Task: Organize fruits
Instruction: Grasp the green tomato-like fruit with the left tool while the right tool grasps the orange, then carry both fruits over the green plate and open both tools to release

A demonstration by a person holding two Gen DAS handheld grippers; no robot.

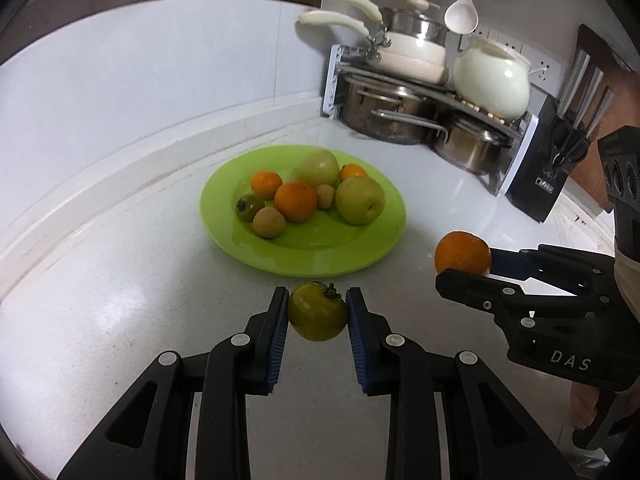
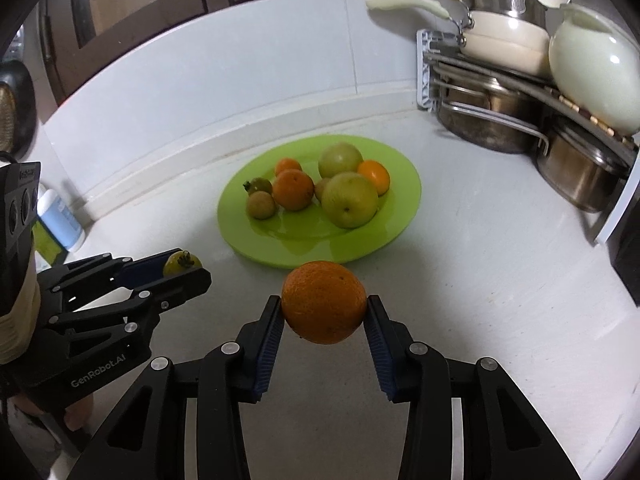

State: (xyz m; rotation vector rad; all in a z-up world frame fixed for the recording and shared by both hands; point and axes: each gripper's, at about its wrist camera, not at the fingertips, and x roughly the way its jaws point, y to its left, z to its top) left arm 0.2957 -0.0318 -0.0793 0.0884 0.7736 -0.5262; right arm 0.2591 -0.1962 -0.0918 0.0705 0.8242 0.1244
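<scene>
A green plate (image 1: 376, 240) (image 2: 404, 204) on the white counter holds several fruits: oranges, pale green apples, small brownish round fruits and a green tomato. My left gripper (image 1: 318, 314) (image 2: 188, 266) is shut on a yellow-green tomato (image 1: 317, 317) (image 2: 181, 263) with a dark stem, held above the counter just in front of the plate. My right gripper (image 2: 324, 308) (image 1: 460, 266) is shut on an orange (image 2: 324, 302) (image 1: 463, 253), also lifted off the counter near the plate's front edge, to the right of the left gripper.
A rack (image 1: 424, 92) (image 2: 500, 76) with steel pots, cream pans and a white jar (image 1: 492, 80) stands at the back right. A black knife block (image 1: 560, 152) is beyond it. A white-blue bottle (image 2: 60, 220) stands at the left wall. A raised white ledge runs behind the plate.
</scene>
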